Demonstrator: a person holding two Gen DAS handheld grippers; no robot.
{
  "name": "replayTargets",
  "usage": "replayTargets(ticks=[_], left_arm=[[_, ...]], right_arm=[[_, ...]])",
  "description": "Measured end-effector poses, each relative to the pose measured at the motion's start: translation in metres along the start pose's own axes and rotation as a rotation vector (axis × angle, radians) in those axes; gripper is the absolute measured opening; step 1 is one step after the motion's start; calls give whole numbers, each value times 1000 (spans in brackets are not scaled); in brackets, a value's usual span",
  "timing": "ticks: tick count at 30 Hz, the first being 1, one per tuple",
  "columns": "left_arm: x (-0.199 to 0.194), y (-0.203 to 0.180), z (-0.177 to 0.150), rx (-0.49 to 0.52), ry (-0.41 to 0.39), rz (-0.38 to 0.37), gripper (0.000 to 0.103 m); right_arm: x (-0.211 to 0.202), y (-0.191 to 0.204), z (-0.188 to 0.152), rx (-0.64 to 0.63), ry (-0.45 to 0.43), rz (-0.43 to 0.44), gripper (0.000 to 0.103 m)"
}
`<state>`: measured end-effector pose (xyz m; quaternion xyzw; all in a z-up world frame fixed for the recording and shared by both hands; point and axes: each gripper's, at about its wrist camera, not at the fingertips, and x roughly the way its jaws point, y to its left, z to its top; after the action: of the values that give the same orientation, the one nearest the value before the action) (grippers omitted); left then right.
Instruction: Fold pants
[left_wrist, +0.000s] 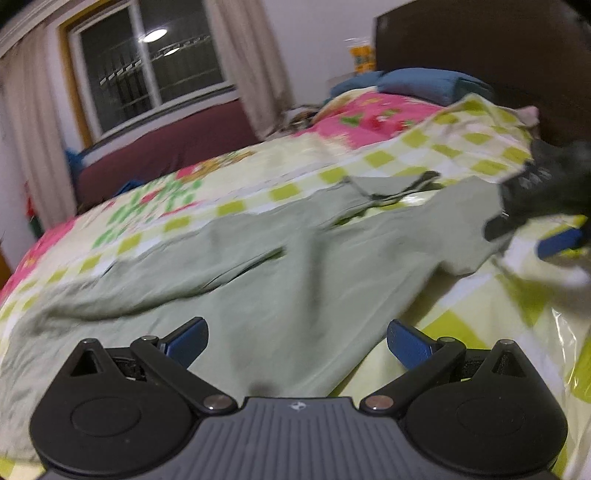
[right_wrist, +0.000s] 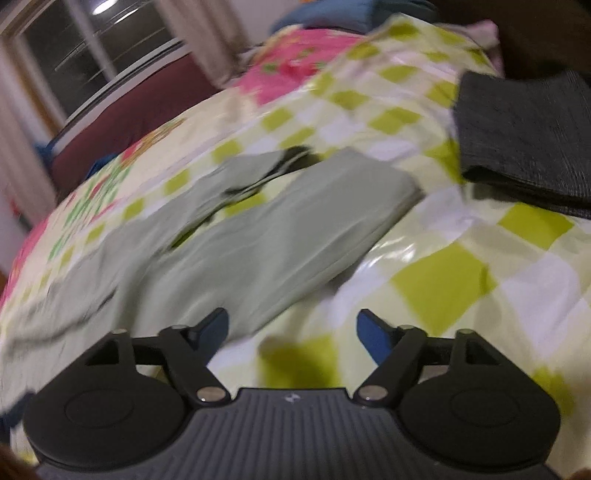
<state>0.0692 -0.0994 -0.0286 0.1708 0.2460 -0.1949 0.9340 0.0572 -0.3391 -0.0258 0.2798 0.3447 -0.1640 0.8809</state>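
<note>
A bed covered by a checked quilt (left_wrist: 413, 140) in lime green, white and cream fills most of both views, with a pink floral quilt (left_wrist: 362, 114) lying farther back toward a dark headboard (left_wrist: 498, 48). Behind the bed stand a dark window (left_wrist: 147, 62) with pale curtains, a maroon sofa back (left_wrist: 166, 147) and blue pillows (left_wrist: 428, 83) at the head of the bed.

The pants (left_wrist: 280, 266), pale sage green, lie spread flat on the checked quilt, running from the near left edge of the bed toward the headboard. In the right wrist view the two legs of the pants (right_wrist: 258, 236) lie side by side with a narrow gap of quilt between them, their far ends squared off. A folded dark grey garment (right_wrist: 528, 144) rests on the quilt to the right of the pants, apart from them.

The left gripper (left_wrist: 297, 341) hovers over the near part of the pants, its blue-padded tongs spread wide apart and holding nothing. The right gripper (right_wrist: 291, 332) hovers over the quilt beside the nearer pant leg, its tongs likewise spread apart and empty. In the left wrist view the right gripper (left_wrist: 532, 229) appears blurred at the right edge, by the far end of the pants.

Both views are motion-blurred. No containers are visible.
</note>
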Motion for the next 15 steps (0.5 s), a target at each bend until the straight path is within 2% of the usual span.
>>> replayTargets(ticks=[4, 9, 11, 13, 15], left_arm=[[13, -16, 5, 63, -17, -29, 103], [24, -25, 7, 82, -8, -49, 103], [27, -26, 8, 81, 2, -53, 103], [31, -27, 8, 83, 8, -56, 103], [31, -28, 9, 89, 9, -61, 103]], right_arm=[[26, -17, 16, 65, 25, 14, 67], [44, -21, 28, 97, 10, 51, 67], [49, -24, 33, 121, -4, 57, 59], [52, -28, 38, 144, -6, 49, 33], [55, -37, 43, 192, 5, 66, 22]])
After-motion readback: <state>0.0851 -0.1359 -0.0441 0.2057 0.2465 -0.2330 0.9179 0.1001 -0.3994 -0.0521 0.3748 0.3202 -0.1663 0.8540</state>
